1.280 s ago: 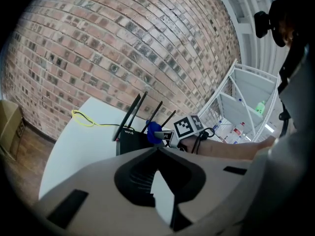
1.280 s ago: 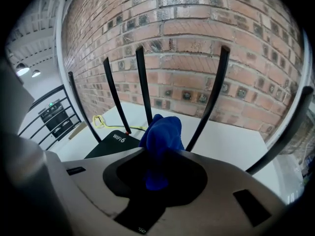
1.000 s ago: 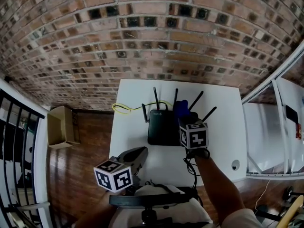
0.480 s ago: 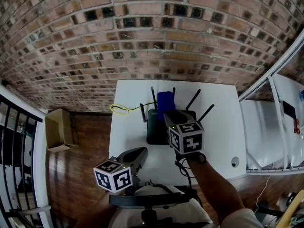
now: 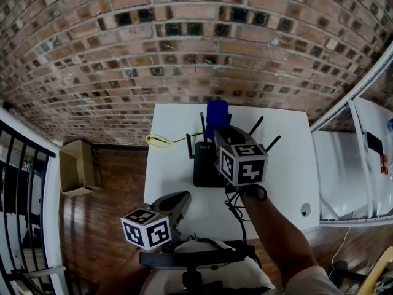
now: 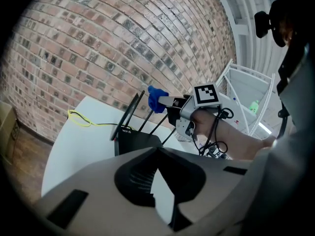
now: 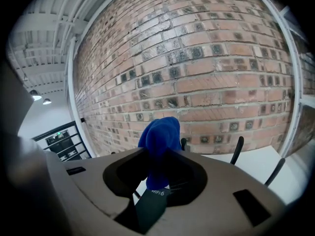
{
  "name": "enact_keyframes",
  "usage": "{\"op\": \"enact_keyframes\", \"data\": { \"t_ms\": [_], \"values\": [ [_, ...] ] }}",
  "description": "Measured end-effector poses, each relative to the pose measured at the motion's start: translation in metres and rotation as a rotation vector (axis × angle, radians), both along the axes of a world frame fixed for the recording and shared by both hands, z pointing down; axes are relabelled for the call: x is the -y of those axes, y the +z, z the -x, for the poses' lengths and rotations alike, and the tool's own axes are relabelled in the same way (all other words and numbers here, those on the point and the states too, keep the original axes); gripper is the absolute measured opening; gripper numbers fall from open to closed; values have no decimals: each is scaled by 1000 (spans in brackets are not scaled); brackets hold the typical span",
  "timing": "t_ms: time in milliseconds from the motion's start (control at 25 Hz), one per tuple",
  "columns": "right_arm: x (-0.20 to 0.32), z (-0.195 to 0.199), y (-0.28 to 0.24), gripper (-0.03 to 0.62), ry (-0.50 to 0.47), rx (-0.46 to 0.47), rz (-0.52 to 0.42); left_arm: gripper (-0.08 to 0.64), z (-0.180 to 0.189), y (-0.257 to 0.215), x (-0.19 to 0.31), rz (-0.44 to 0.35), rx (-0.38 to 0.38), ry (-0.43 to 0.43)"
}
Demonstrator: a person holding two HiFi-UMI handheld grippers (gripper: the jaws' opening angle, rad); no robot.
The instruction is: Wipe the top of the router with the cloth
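A black router [image 5: 206,165] with several upright antennas lies on the white table [image 5: 282,165]. My right gripper [image 5: 219,129] is shut on a blue cloth [image 5: 217,117]. In the left gripper view the cloth [image 6: 156,98] hangs in the air at antenna-tip height, above the router [image 6: 135,140] and off its top. In the right gripper view the cloth [image 7: 160,136] bulges out past the jaws, and the router [image 7: 152,205] shows below through the gap. My left gripper [image 5: 181,196] hovers low at the table's near edge, shut and holding nothing.
A yellow cable [image 5: 158,141] loops on the table left of the router. Black cables [image 5: 236,204] trail by the right hand. A brick wall [image 5: 196,54] rises just behind the table. A cardboard box [image 5: 77,163] stands on the wooden floor at the left, next to a black railing [image 5: 18,165].
The right gripper has carried the blue cloth from the router's right side up and away toward the wall, lifting it clear of the top. The left gripper has stayed put.
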State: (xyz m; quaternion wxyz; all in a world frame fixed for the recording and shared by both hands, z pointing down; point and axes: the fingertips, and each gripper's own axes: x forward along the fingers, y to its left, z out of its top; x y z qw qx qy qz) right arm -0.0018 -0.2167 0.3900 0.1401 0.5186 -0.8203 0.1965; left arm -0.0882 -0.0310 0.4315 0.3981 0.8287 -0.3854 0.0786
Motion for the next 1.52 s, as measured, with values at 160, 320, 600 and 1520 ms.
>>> {"op": "enact_keyframes", "data": {
  "t_ms": [160, 320, 600, 1520],
  "values": [
    [3, -9, 24, 120, 46, 0, 56, 29, 6, 2, 0, 5, 0, 3],
    [3, -18, 56, 120, 77, -12, 130, 29, 11, 4, 1, 9, 6, -1],
    [-3, -27, 124, 120, 91, -75, 295, 30, 25, 3, 3, 13, 19, -39],
    [5, -1, 59, 120, -4, -58, 128, 30, 24, 7, -4, 16, -1, -66]
  ]
}}
